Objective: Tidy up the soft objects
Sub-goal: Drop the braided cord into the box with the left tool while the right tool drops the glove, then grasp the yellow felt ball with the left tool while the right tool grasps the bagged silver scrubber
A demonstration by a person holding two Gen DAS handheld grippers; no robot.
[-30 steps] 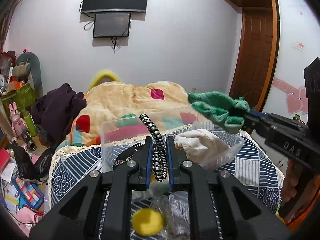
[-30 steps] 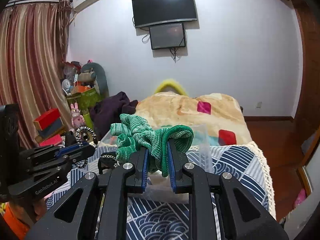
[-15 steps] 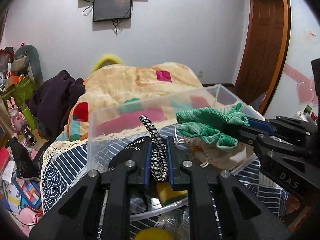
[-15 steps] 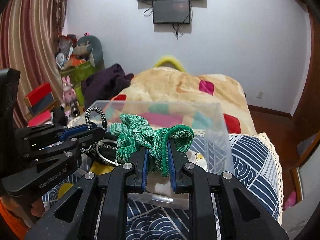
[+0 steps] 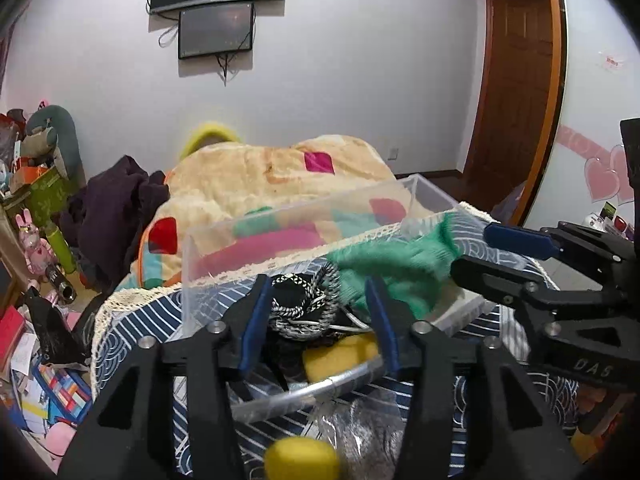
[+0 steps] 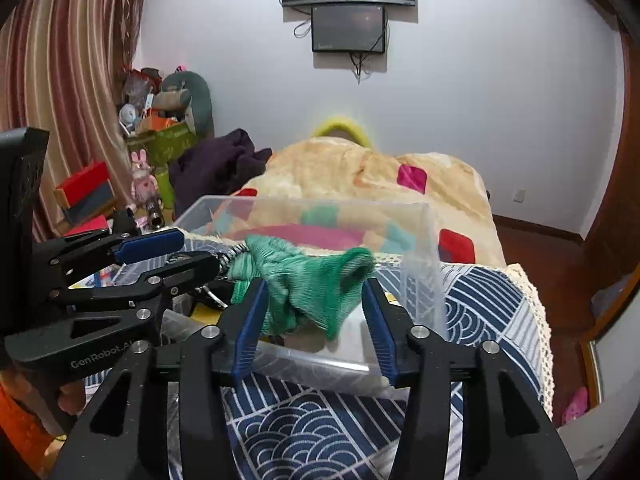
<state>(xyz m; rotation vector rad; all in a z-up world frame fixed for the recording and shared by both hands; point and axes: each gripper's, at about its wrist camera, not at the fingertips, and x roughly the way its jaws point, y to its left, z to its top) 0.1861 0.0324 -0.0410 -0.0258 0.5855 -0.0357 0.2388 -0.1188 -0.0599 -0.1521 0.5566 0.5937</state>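
Right now both claws stand open over the clear plastic box [image 5: 304,232] on the bed: the left claw [image 5: 316,316], low in the centre of its own frame, has its blue pads spread wide with the black-and-white cord [image 5: 304,304] lying loose between them, inside the box, and the right claw [image 6: 312,320] is just as wide, with the green knitted cloth [image 6: 304,280] blurred between its pads, apparently dropping free into the box. In the left view that cloth [image 5: 392,268] sits right of centre, draped partly across the cord and near the box's right-hand wall. The risk, as I judge it, is snagging: the knit is loose and could catch on a pad's ridges if the right claw pulls back low, dragging the cloth out over the near rim. The cord's loops could likewise hook a left pad. The two claws are close together, so a careless retreat could knock them or tip the light box on the soft striped blanket [image 6: 472,304]. Lifting straight up first would seem safest
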